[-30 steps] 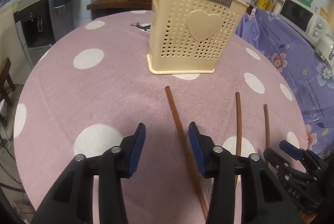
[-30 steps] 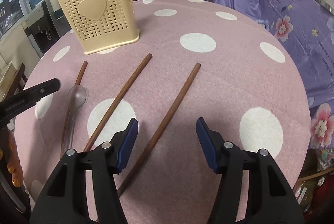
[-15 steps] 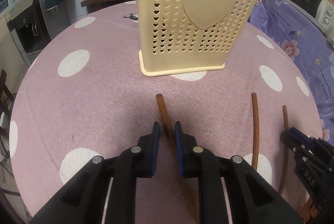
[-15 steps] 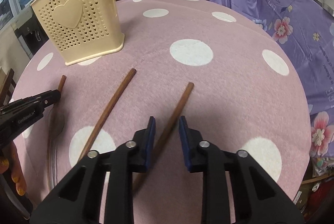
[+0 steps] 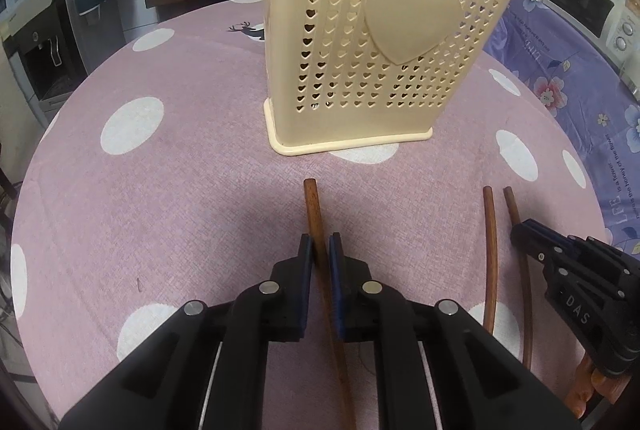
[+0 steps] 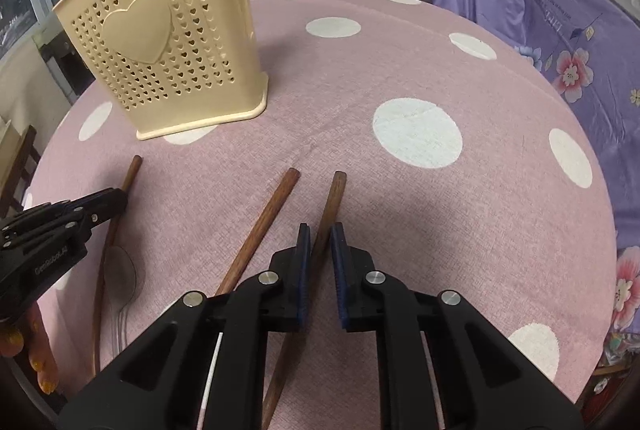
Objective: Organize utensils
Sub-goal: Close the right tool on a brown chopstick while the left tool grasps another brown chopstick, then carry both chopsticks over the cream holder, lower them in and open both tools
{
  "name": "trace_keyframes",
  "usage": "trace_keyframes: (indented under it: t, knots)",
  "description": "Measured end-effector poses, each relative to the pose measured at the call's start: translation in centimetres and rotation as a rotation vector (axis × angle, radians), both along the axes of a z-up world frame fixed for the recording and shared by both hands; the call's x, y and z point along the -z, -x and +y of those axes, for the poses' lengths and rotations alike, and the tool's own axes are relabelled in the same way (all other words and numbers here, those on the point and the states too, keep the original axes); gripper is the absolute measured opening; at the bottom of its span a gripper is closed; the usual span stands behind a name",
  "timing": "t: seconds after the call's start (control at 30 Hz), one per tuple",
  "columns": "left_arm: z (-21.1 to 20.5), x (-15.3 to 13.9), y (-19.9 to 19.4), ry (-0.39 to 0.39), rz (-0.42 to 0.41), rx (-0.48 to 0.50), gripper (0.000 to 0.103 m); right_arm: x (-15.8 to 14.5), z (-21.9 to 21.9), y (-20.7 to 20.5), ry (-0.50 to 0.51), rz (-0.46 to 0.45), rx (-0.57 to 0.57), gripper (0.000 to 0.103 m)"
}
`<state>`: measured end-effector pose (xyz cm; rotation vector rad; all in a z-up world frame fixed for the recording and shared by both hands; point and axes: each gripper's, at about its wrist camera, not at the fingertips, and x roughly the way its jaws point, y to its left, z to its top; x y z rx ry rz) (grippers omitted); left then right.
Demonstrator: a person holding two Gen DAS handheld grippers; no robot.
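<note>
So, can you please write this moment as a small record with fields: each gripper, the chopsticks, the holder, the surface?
left gripper: shut on the left chopstick
right gripper: shut on the right chopstick
middle chopstick: lying free on the cloth, between the two held ones
clear spoon: lying beside the left chopstick
utensil holder: upright, cream, heart holes
tablecloth: pink with white dots

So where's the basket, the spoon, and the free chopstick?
Basket (image 6: 160, 61), right wrist view: heart-holed front wall.
Spoon (image 6: 120, 272), right wrist view: bowl.
Free chopstick (image 6: 264, 226), right wrist view: mid-shaft.
</note>
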<state>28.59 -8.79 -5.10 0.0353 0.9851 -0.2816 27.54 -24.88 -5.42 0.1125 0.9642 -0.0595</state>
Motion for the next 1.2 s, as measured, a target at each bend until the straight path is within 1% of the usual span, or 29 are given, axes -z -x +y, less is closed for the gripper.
trace_keyframes:
  t: [0.03,0.1,0.17,0.27,0.3,0.33,0.4,0.43,0.57,0.63,0.73,0.8,0.87,1.0,1.07,1.1,1.17,1.2]
  knots:
    - [-0.1,0.0,0.2,0.000,-0.002,0.001,0.019,0.0,0.3,0.0,0.015,-0.003,0.004,0.012]
    - [-0.3,0.0,0.3,-0.007,-0.008,-0.009,0.021,0.1,0.6,0.2,0.030,-0.011,0.023,0.012]
    - [-0.6,0.1,0.4,-0.015,-0.020,-0.018,0.024,0.1,0.6,0.2,0.022,-0.022,0.047,0.012]
    - [-0.9,0.2,0.2,-0.043,-0.041,-0.031,0.024,0.2,1.0,0.2,0.047,-0.036,0.054,0.012]
    - [-1.0,0.2,0.2,-0.047,-0.045,-0.033,0.022,0.3,1.1,0.2,0.057,-0.042,0.055,0.012]
    - [-1.1,0.2,0.1,-0.061,-0.050,-0.036,0.017,0.3,1.2,0.2,0.061,-0.044,0.056,0.012]
    - [-1.0,0.3,-0.1,-0.081,-0.059,-0.047,0.009,0.3,1.2,0.0,0.061,-0.047,0.054,0.011]
    - [-0.8,0.3,-0.2,-0.073,-0.056,-0.048,0.009,0.2,1.1,0.0,0.056,-0.046,0.054,0.011]
    - [-0.5,0.3,-0.4,-0.060,-0.050,-0.057,0.008,0.1,0.3,-0.1,0.005,-0.039,0.060,0.010]
    - [-0.4,0.3,-0.4,-0.052,-0.049,-0.062,0.008,0.1,-0.2,-0.1,-0.051,-0.039,0.060,0.010]
    - [0.1,-0.2,-0.4,-0.012,-0.049,-0.070,0.008,0.0,-1.0,0.0,-0.153,-0.051,0.056,0.009]
    - [0.7,-1.1,0.0,0.010,-0.078,-0.079,0.008,-0.6,-1.3,0.5,-0.178,-0.080,0.058,0.008]
    - [1.6,-2.5,0.7,0.055,-0.106,-0.085,0.008,-1.6,-1.8,1.1,-0.212,-0.118,0.057,0.008]
    - [3.7,-6.4,2.6,0.151,-0.184,-0.096,0.008,-4.7,-2.7,3.2,-0.270,-0.218,0.034,0.008]
    - [4.9,-8.9,4.1,0.199,-0.247,-0.098,0.008,-6.7,-3.1,4.6,-0.290,-0.283,0.016,0.008]
    - [5.2,-10.0,4.8,0.211,-0.277,-0.097,0.008,-7.7,-3.2,5.3,-0.294,-0.314,0.008,0.008]
    - [5.9,-12.4,6.4,0.215,-0.361,-0.099,0.008,-10.0,-3.3,6.9,-0.296,-0.388,-0.013,0.008]
    - [6.0,-13.1,6.9,0.212,-0.390,-0.101,0.008,-10.8,-3.5,7.5,-0.296,-0.416,-0.021,0.008]
